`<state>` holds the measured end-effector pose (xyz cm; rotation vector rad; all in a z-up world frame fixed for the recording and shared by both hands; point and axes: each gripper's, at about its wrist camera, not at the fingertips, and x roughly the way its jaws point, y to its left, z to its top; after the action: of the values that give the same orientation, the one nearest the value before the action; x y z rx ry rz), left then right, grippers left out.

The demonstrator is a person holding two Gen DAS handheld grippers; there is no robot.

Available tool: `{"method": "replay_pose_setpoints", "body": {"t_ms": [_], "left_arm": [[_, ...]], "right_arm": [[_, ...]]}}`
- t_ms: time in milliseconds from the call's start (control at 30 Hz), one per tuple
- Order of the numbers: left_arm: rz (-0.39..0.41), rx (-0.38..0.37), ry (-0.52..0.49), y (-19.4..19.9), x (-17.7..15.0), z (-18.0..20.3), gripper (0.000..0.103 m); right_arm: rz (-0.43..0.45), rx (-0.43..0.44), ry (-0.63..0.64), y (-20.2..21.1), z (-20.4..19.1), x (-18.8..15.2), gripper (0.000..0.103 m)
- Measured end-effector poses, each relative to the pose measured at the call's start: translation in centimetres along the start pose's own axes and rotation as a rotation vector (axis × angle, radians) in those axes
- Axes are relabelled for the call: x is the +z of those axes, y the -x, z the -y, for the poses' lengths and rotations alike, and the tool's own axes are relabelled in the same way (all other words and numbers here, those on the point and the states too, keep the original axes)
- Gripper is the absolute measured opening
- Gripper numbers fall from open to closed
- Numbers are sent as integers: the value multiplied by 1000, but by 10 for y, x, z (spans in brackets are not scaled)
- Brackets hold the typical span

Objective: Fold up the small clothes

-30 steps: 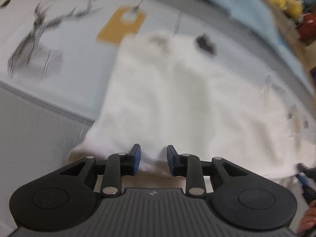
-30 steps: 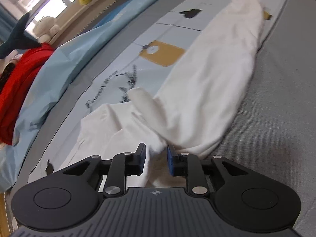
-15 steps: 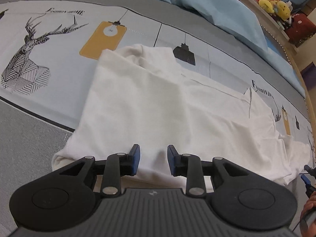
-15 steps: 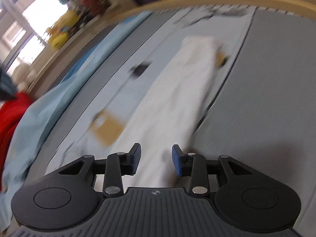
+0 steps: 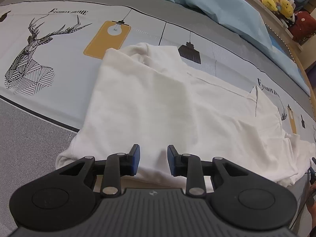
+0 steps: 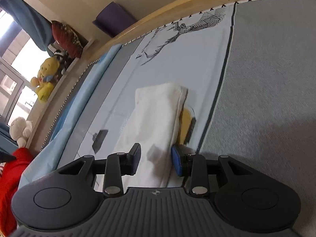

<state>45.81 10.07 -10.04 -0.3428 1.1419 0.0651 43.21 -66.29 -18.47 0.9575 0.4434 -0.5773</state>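
Observation:
A white garment (image 5: pixel 158 102) lies folded into a long strip on the printed bed sheet (image 5: pixel 59 45). My left gripper (image 5: pixel 154 161) hovers over its near long edge, jaws apart, the cloth flat beneath them and not pinched. In the right wrist view the same garment (image 6: pixel 158 118) runs away from me as a narrow band. My right gripper (image 6: pixel 156 158) stands open just above its near end, casting a shadow on the cloth. A dark tip of that gripper (image 5: pixel 312 167) and a hand (image 5: pixel 312 201) show at the left view's right edge.
A light-blue blanket (image 5: pixel 217 6) and red cloth (image 6: pixel 11 177) lie along the bed's far side. Plush toys (image 6: pixel 46 77) sit on a ledge by the window. The wooden bed frame (image 6: pixel 177 13) bounds the far end. Grey bedding (image 6: pixel 266 98) stretches to the right.
The right gripper swung from the crumpled sleeve end to look along the folded strip, and its jaws widened. The left view sharpened with the garment settled flat; the left gripper barely moved.

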Motion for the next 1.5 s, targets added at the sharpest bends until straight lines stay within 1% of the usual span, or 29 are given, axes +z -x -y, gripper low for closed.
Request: {"method": "replay_pose_setpoints", "body": {"t_ms": [33, 100, 133, 167, 267, 333, 433, 500, 567, 600, 667, 733, 800, 867, 900, 933, 967, 1000, 1033, 1067, 1100, 1133, 1167, 1233, 1300, 1333, 1400, 1433, 1500], "left_arm": [[-1, 1, 0, 0, 0, 0, 33], [1, 1, -2, 0, 0, 0, 33], [2, 1, -2, 0, 0, 0, 33], [2, 1, -2, 1, 0, 0, 33], [7, -4, 6, 3, 1, -1, 33], [11, -12, 12, 6, 1, -3, 33], [16, -25, 17, 11, 1, -5, 33], [21, -32, 22, 15, 2, -6, 33], [29, -39, 32, 20, 3, -9, 33], [33, -43, 39, 22, 3, -11, 33], [42, -49, 55, 28, 4, -16, 33], [53, -53, 78, 33, 6, -23, 33], [66, -55, 105, 39, 9, -32, 33], [79, -58, 131, 45, 12, -41, 33], [86, -60, 143, 48, 14, -45, 33], [93, -63, 157, 51, 15, -50, 33], [100, -68, 171, 55, 17, -54, 33], [105, -74, 184, 58, 18, -59, 33], [110, -79, 196, 60, 20, -64, 33], [112, -82, 205, 62, 21, -67, 33], [114, -86, 213, 64, 23, -71, 33], [115, -88, 221, 66, 23, -75, 33], [116, -89, 231, 67, 23, -79, 33], [115, -91, 245, 69, 23, -86, 33], [116, -91, 248, 71, 22, -90, 33], [117, -89, 247, 70, 22, -91, 33], [117, -93, 248, 68, 22, -91, 33], [116, -101, 252, 65, 22, -90, 33], [114, -114, 259, 59, 21, -86, 33]], "right_arm": [[4, 1, 2, -1, 0, 0, 35], [13, -10, 19, 0, -2, 1, 27], [29, -36, 32, 2, -2, 2, 11], [65, -77, 42, 6, -2, 3, 3], [201, -162, -9, 30, 4, 13, 3], [265, -180, -47, 46, 6, 25, 3], [273, -178, -46, 59, 5, 28, 3], [285, -200, -27, 65, -3, 23, 3], [310, -195, 18, 75, -21, 17, 3], [329, -173, 62, 83, -39, 13, 3], [360, -102, 169, 97, -79, 3, 3], [379, 24, 326, 120, -134, -25, 3], [363, 174, 458, 144, -188, -65, 3], [300, 349, 568, 172, -237, -118, 3], [256, 447, 622, 188, -260, -150, 3], [213, 524, 665, 202, -276, -178, 4], [135, 617, 712, 215, -292, -210, 7], [30, 693, 745, 224, -303, -239, 7], [-91, 753, 765, 228, -310, -264, 12], [-253, 789, 782, 226, -313, -290, 23], [-384, 787, 801, 223, -313, -311, 25], [-499, 748, 833, 220, -310, -331, 26], [-564, 682, 872, 220, -305, -345, 26], [-608, 568, 904, 221, -295, -351, 26], [-613, 478, 835, 218, -283, -335, 26], [-598, 422, 783, 214, -279, -323, 27], [-520, 337, 673, 211, -265, -299, 27], [-457, 306, 618, 207, -257, -283, 27], [-354, 220, 580, 202, -239, -264, 27]]}}
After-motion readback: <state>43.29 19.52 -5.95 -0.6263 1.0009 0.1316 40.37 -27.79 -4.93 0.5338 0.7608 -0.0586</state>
